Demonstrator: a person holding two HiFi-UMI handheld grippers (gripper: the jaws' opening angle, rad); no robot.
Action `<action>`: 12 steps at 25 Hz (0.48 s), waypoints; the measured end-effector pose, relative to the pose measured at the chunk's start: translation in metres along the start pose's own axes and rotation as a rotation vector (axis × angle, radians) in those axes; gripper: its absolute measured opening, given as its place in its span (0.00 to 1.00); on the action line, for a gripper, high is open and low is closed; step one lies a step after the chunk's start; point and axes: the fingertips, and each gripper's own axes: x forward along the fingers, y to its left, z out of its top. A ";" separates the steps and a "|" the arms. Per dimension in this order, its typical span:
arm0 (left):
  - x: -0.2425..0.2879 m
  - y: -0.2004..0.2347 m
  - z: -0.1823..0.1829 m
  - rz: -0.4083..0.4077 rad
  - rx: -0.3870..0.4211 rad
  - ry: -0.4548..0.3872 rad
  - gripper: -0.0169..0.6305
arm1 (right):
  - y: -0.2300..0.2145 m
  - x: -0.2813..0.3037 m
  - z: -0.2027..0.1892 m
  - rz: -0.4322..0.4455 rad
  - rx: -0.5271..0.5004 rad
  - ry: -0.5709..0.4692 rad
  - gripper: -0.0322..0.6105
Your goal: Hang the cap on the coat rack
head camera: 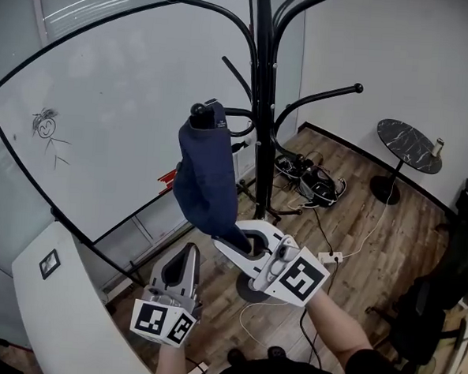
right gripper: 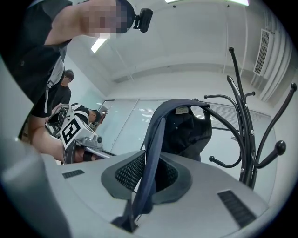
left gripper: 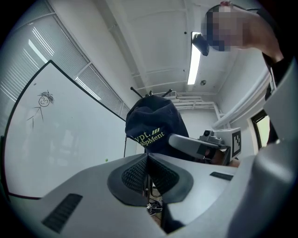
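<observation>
Cap point(head camera: 207, 173) hangs above wood floor point(head camera: 389, 231), right fingers point(right gripper: 130, 172) grasping it, left fingers point(left gripper: 135, 174) clenched.

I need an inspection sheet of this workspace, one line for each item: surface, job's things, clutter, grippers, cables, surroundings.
Surface: brown wooden plank floor.
Job's things: navy fabric cap draped over a knobbed arm of the black metal coat rack.
Clutter: dark tangled heap by the rack's foot; cannot tell what.
Grippers: right gripper shut on the cap's brim; left gripper shut, empty, apart from the cap.
Cables: white corded power strip on the floor.
Surroundings: whiteboard with a stick figure; round dark marble-top side table bearing a small can.
</observation>
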 end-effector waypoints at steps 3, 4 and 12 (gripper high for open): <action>0.003 -0.003 -0.003 -0.023 -0.009 0.003 0.05 | 0.000 -0.002 -0.005 -0.023 -0.009 0.017 0.16; 0.004 -0.004 -0.004 -0.030 -0.012 0.005 0.05 | -0.001 -0.002 -0.007 -0.031 -0.011 0.023 0.16; 0.004 -0.003 -0.010 -0.054 -0.022 0.018 0.05 | -0.004 -0.004 -0.030 -0.065 -0.090 0.124 0.19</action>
